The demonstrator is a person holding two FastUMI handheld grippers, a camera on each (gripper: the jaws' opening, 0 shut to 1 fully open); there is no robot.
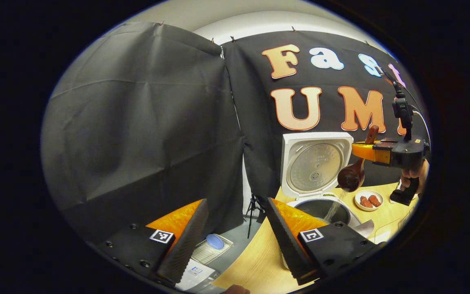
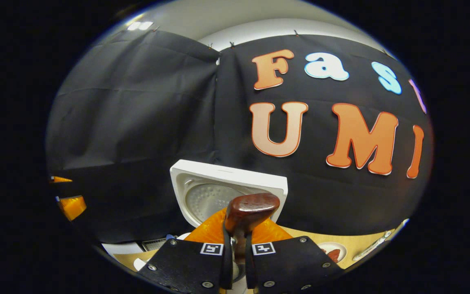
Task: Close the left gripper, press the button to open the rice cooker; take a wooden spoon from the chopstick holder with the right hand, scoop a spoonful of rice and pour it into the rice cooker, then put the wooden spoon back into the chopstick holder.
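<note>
black cloth hangs as the wall of the booth, in two panels that meet at a seam near the middle of the left gripper view. small clips hold the upper edge of the cloth, and the cloth shows soft folds and creases. above the cloth there is a pale wall, plain and evenly lit. the bench has a light wooden top with a fine grain, and its edge runs toward the cloth. beside the bench, lower down, the grey floor is visible, and a small black tripod stands on it close to the cloth. the light is soft, without hard shadows.
</note>
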